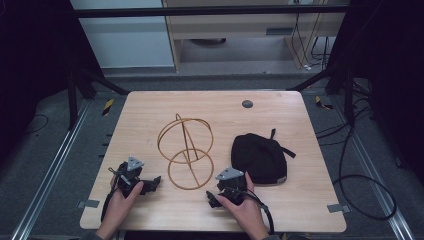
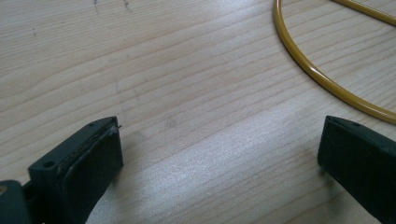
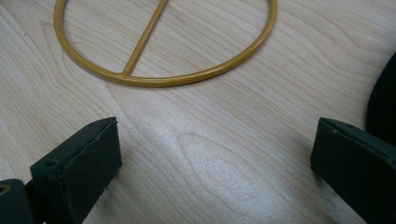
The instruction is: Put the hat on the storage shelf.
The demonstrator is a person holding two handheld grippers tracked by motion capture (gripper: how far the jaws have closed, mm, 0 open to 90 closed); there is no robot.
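Note:
A yellow wire stand (image 1: pixel 186 150) made of rings rests in the middle of the wooden table (image 1: pixel 150 107), its flat base ring (image 3: pixel 163 70) nearest me. To its right lies a black cap (image 1: pixel 259 158); its dark edge (image 3: pixel 383 102) shows in the right gripper view. My left gripper (image 1: pixel 154 183) lies near the front left, jaws wide apart over bare wood, the base ring (image 2: pixel 322 74) just beyond. My right gripper (image 1: pixel 212 200) lies at the front, below the cap and right of the base ring, open with nothing between its fingers.
A small dark round grommet (image 1: pixel 247 104) sits near the table's far edge. Black cables (image 1: pixel 350 185) trail on the floor to the right. Metal rails (image 1: pixel 45 175) run along both sides of the table.

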